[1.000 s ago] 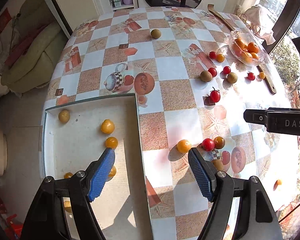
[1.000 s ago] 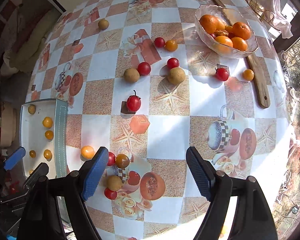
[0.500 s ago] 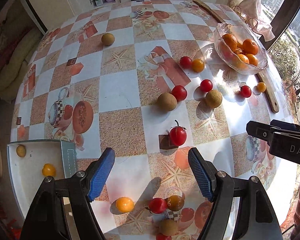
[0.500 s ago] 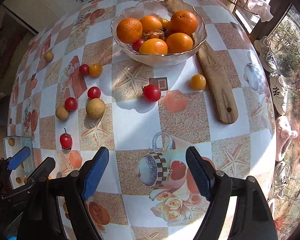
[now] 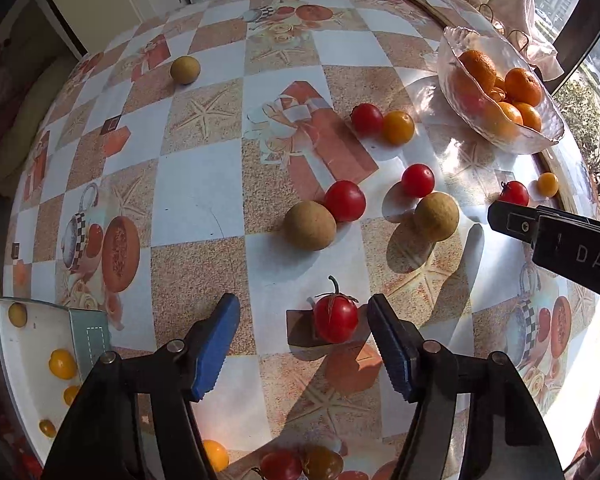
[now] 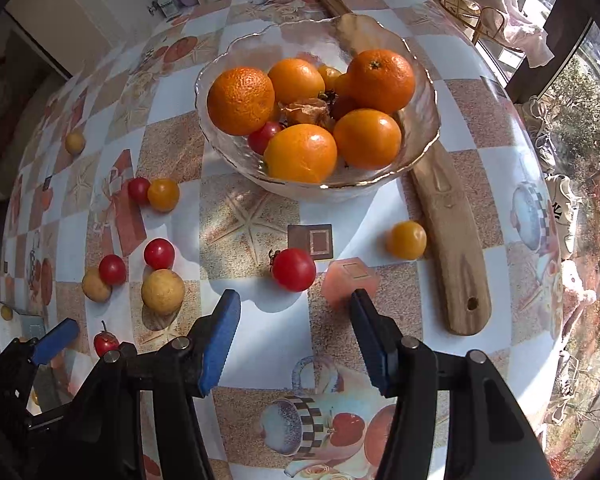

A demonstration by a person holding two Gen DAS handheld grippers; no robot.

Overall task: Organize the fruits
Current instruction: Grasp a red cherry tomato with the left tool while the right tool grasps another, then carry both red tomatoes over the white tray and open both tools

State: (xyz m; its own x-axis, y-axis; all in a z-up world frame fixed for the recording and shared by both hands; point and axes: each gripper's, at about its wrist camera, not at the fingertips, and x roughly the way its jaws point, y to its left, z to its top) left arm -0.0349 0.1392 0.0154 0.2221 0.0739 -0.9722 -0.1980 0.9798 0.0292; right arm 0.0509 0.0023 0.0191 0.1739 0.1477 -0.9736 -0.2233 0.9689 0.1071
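Observation:
My left gripper is open and empty; a red stemmed tomato sits on the table between its fingertips, closer to the right one. My right gripper is open and empty, just short of another red tomato. Red and yellow tomatoes and brown round fruits lie scattered on the table. A glass bowl holds oranges. A white tray at lower left holds small yellow fruits.
A wooden board lies right of the bowl, with a yellow tomato beside it. A lone brown fruit sits far left. The table edge curves close on the right, by a window.
Both grippers moved forward across the table, away from the tray. The left now frames the stemmed tomato; the right has closed in on the bowl and the red tomato before it.

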